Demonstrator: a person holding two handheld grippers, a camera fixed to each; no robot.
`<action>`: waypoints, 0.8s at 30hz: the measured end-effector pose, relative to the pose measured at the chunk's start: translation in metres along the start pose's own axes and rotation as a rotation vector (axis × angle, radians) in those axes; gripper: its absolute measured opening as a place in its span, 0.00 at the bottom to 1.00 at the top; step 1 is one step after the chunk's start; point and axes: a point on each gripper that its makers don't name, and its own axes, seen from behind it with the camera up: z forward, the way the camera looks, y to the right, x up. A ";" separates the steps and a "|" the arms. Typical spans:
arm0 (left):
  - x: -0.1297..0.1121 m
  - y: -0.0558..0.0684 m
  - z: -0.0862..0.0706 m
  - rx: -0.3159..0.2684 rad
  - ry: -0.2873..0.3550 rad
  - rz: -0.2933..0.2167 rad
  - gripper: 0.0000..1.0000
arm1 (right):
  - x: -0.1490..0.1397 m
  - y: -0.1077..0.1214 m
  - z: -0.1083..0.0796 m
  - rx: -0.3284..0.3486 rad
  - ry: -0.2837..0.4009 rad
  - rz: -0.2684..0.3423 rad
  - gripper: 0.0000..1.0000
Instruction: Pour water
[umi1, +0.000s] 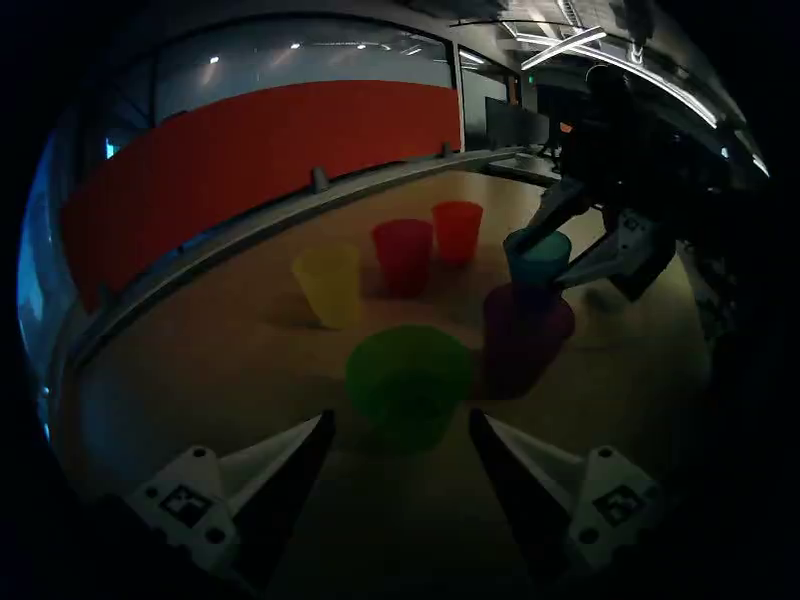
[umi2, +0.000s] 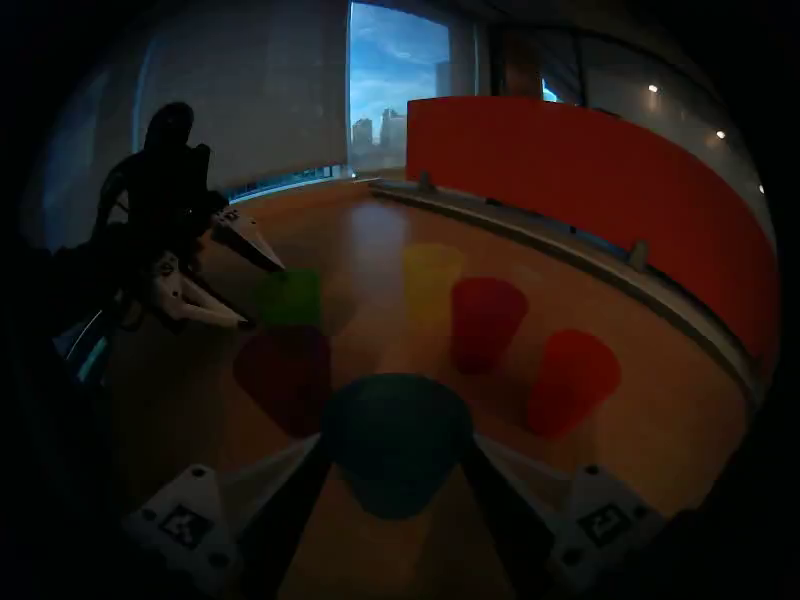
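right gripper was clamped on teal cup, my left gripper sat w/ fingers apart at green cup; pre-pour i'd say, nxt needed tilting teal over it.

We can't tell whether any cup holds water: too dim. In left gripper view the teal cup has its base hidden behind the maroon cup. Behind the right gripper we just get a dark blur.
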 end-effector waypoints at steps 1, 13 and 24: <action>0.001 0.000 -0.003 0.005 0.008 -0.003 0.98 | -0.001 0.000 0.001 0.001 -0.002 0.001 0.95; 0.011 0.003 -0.024 0.023 0.052 -0.017 0.99 | -0.016 -0.005 0.001 0.000 -0.018 -0.031 0.97; 0.016 0.007 -0.029 0.026 0.062 -0.010 0.99 | -0.020 -0.007 -0.011 -0.016 -0.013 -0.009 0.98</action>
